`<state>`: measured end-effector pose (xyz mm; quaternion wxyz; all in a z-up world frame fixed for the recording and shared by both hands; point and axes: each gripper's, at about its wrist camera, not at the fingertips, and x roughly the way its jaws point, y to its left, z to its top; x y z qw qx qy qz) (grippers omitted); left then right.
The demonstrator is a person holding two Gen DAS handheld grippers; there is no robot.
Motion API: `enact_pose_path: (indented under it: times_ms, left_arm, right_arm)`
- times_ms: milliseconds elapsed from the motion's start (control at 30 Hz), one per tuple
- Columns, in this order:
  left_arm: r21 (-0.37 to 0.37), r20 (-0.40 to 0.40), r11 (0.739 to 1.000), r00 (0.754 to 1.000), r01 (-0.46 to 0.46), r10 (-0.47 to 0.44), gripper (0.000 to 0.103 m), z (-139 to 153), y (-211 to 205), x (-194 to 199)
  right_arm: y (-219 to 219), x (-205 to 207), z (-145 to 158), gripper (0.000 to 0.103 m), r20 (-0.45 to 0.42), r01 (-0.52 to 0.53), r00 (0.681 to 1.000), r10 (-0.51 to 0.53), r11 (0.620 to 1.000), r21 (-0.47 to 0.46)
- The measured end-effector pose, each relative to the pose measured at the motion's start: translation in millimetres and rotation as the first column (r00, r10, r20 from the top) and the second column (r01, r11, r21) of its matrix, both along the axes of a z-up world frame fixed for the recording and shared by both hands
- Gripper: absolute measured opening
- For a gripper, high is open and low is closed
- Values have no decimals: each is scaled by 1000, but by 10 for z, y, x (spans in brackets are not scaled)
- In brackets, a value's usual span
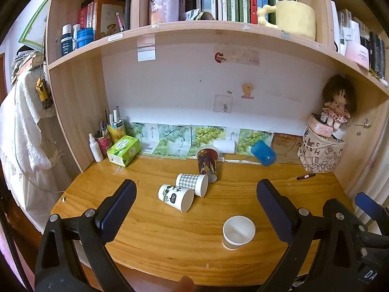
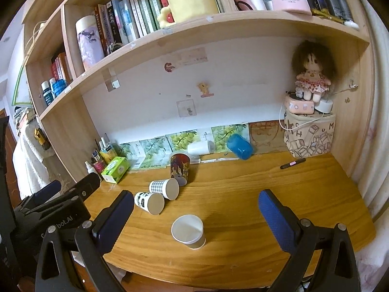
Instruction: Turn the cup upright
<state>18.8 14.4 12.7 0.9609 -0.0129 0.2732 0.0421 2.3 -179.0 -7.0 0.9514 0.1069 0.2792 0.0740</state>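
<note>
A white paper cup (image 1: 238, 231) stands on the wooden desk (image 1: 155, 233) near its front edge, its flat base up; it also shows in the right wrist view (image 2: 187, 230). A panda-print cup (image 1: 175, 196) and a checked cup (image 1: 192, 184) lie on their sides mid-desk. A dark patterned cup (image 1: 207, 163) stands behind them. My left gripper (image 1: 197, 206) is open and empty above the desk's front. My right gripper (image 2: 194, 216) is open and empty, with the white cup between its fingers further ahead.
A blue cup (image 1: 263, 152) and a white cup (image 1: 225, 146) lie at the back wall. A green tissue box (image 1: 123, 150) stands back left, a printed bag (image 1: 320, 152) with a doll back right, a pen (image 1: 305, 176) near it. Shelves hang overhead.
</note>
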Motion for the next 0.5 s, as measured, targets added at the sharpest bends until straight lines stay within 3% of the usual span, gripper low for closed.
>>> enact_pose_path:
  times_ms: [500]
  left_arm:
    - [1, -9, 998, 998, 59, -59, 100, -51, -238, -29]
  right_arm:
    - [-156, -91, -46, 103, -20, 28, 999, -28, 1000, -4]
